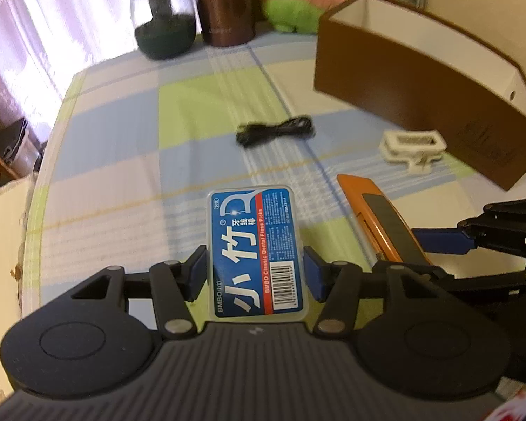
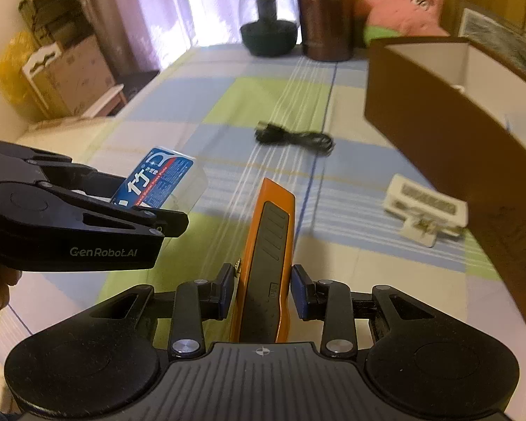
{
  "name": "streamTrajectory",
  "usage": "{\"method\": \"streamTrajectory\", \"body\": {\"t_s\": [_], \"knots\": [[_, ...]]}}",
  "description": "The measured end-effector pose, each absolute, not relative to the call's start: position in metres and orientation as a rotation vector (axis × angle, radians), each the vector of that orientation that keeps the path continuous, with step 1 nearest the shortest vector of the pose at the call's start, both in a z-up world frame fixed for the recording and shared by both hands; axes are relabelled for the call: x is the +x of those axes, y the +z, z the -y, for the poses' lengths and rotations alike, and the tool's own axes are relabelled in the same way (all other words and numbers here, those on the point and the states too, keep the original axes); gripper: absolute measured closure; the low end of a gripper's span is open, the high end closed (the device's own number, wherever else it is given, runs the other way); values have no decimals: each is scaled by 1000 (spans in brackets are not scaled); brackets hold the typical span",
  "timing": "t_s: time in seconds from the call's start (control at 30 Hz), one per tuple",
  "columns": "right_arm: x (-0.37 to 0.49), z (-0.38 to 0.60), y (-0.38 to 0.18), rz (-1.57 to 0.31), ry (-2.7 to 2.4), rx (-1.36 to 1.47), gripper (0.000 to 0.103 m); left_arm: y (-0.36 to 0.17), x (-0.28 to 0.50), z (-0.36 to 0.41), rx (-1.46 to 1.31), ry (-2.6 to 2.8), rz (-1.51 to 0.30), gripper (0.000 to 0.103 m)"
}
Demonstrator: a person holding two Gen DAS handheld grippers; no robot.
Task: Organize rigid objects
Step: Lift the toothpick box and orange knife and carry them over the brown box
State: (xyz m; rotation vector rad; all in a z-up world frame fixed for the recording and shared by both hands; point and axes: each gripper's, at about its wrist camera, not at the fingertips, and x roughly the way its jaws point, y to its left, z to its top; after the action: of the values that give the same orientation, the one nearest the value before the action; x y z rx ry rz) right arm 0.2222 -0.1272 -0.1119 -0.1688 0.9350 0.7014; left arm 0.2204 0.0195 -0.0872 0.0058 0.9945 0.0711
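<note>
In the left wrist view, the left gripper (image 1: 257,273) is clamping a clear floss pick box (image 1: 257,249) with a blue label, its two blue pads pressing on the box's long sides, and the box is sitting above the checked tablecloth (image 1: 129,133) rather than lying on it. To the right, the right gripper (image 1: 420,245) is reaching in from the edge, carrying an orange utility knife (image 1: 378,217) whose tip is pointing away over the cloth. Farther out, a coiled black cable (image 1: 275,132) is lying on the cloth, and a white clip (image 1: 412,149) is resting just beside a brown open box (image 1: 420,101) with a white inside. A dark glass jar (image 1: 164,17), a brown cylinder (image 1: 226,3) and a pink and green plush toy (image 1: 298,3) are standing at the far edge. In the right wrist view, the right gripper (image 2: 263,289) is gripping the orange utility knife (image 2: 268,256) narrowly between its blue pads, with the black grip strip facing up and the knife lifted off the cloth. The left gripper (image 2: 164,210) is entering from the left, holding the floss pick box (image 2: 161,179) tilted. The black cable (image 2: 294,137) is lying ahead, the white clip (image 2: 426,212) is lying near the brown open box (image 2: 449,129), and the checked tablecloth (image 2: 179,105) is stretching to the jar and cylinder.
</note>
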Motion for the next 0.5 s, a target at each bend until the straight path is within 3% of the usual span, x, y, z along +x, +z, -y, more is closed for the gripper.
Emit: {"method": "streamTrajectory", "body": {"t_s": [0.5], "knots": [[228, 194, -47, -862, 569, -27, 72, -31, 246, 37, 66, -81, -875, 50]]}}
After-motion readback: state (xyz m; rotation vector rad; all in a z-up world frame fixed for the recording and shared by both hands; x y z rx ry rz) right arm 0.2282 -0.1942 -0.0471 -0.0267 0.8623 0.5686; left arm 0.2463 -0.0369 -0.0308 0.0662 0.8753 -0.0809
